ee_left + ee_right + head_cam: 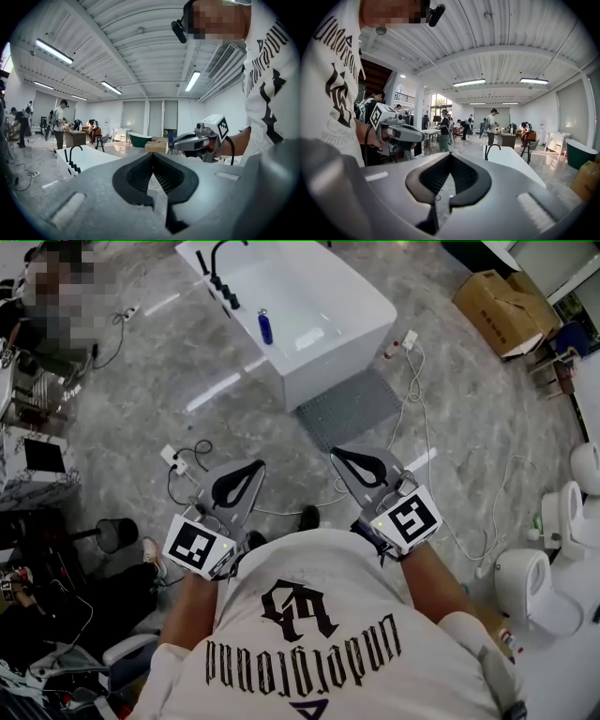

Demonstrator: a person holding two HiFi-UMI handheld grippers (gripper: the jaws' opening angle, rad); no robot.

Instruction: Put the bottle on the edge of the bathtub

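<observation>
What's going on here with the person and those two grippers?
A person holds a gripper in each hand. The left gripper and right gripper are both shut and empty, and they point toward a white bathtub across the floor. A blue bottle is at the tub, near the faucet. I can't tell whether it sits on the edge or inside the tub. Neither gripper is close to it.

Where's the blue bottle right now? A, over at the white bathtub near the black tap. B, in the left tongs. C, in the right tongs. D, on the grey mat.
A: the head view shows the blue bottle at the white bathtub near the black tap, well away from the left tongs and right tongs, both closed on nothing.
</observation>
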